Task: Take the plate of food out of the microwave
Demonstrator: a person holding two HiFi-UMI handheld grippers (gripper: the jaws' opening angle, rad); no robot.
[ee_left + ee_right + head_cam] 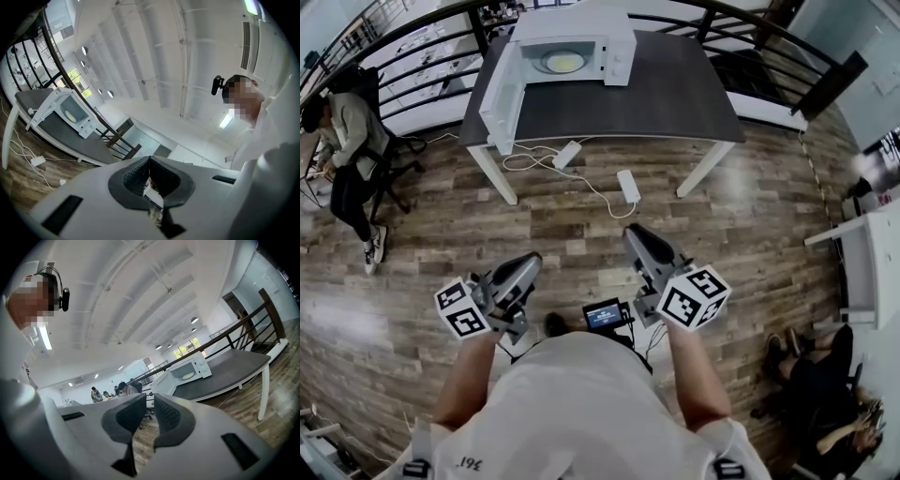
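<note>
A white microwave [572,42] stands on the far side of a dark grey table [675,94], its door [500,94] swung open to the left. Inside lies a plate of yellow food [562,62]. The microwave also shows small in the left gripper view [70,110] and in the right gripper view [190,371]. Both grippers are held close to my body over the wooden floor, well short of the table. My left gripper [528,262] [149,158] is shut and empty. My right gripper [635,234] [150,397] is empty, its pads a narrow gap apart.
White power strips [628,185] and cables lie on the floor before the table. A person sits at the left [347,141], another at the lower right [825,394]. A black railing [769,37] runs behind the table. White furniture [862,262] stands at the right.
</note>
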